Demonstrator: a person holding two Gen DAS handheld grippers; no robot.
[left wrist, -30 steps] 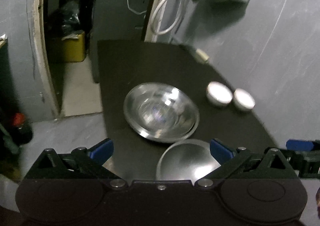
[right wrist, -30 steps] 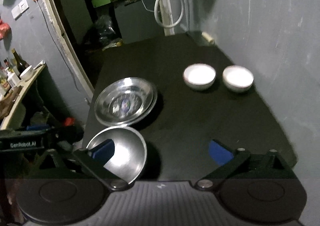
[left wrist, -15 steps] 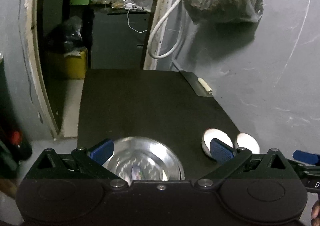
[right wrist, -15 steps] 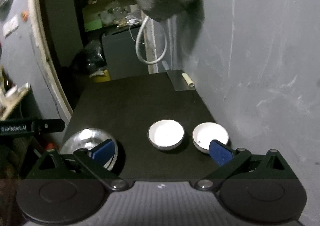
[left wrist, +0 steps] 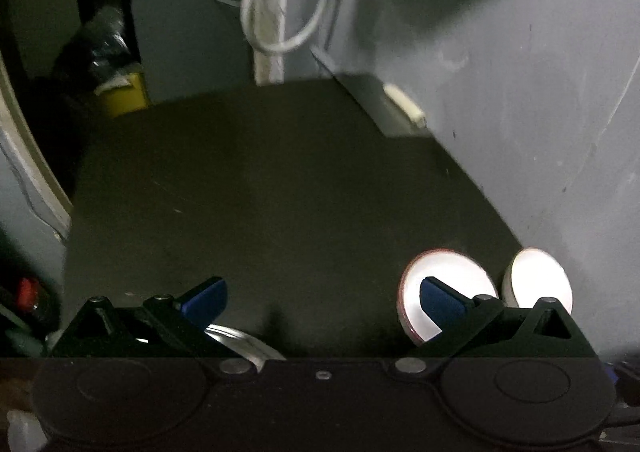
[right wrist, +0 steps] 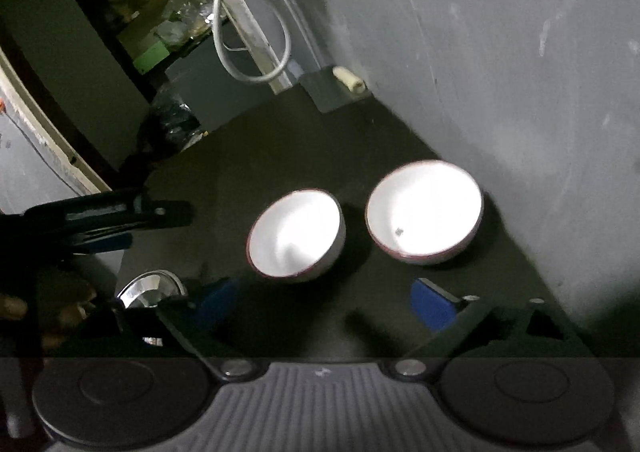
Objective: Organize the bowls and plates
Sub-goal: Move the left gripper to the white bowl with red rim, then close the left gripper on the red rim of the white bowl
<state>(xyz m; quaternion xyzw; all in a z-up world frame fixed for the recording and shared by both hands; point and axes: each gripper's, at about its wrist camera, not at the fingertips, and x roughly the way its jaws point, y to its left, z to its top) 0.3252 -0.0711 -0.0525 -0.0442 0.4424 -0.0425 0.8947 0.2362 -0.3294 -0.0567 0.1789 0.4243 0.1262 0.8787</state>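
Two white bowls with thin red rims stand side by side near the right edge of the black table point(right wrist: 280, 139), the left bowl point(right wrist: 296, 234) and the right bowl point(right wrist: 424, 207). My right gripper point(right wrist: 326, 304) hovers just short of them; its jaws are closing with nothing between them. My left gripper point(left wrist: 322, 304) is open and empty, and its right pad overlaps the left bowl point(left wrist: 448, 280) in its view, with the right bowl point(left wrist: 538, 280) beyond. Only a sliver of the steel plate point(left wrist: 240, 340) shows behind the left finger; it appears as a steel plate point(right wrist: 150, 288) at lower left too.
A grey wall point(right wrist: 500, 71) runs close along the table's right edge behind the bowls. A small cream object point(right wrist: 350, 79) lies on a grey slab at the far corner. A white hose point(left wrist: 280, 11) hangs by the doorway, with a yellow container point(left wrist: 122, 99) on the floor beyond.
Both grippers moved forward over the table toward the white bowls, which now look larger. The steel dishes slid to the bottom of both views. The right view has rolled.
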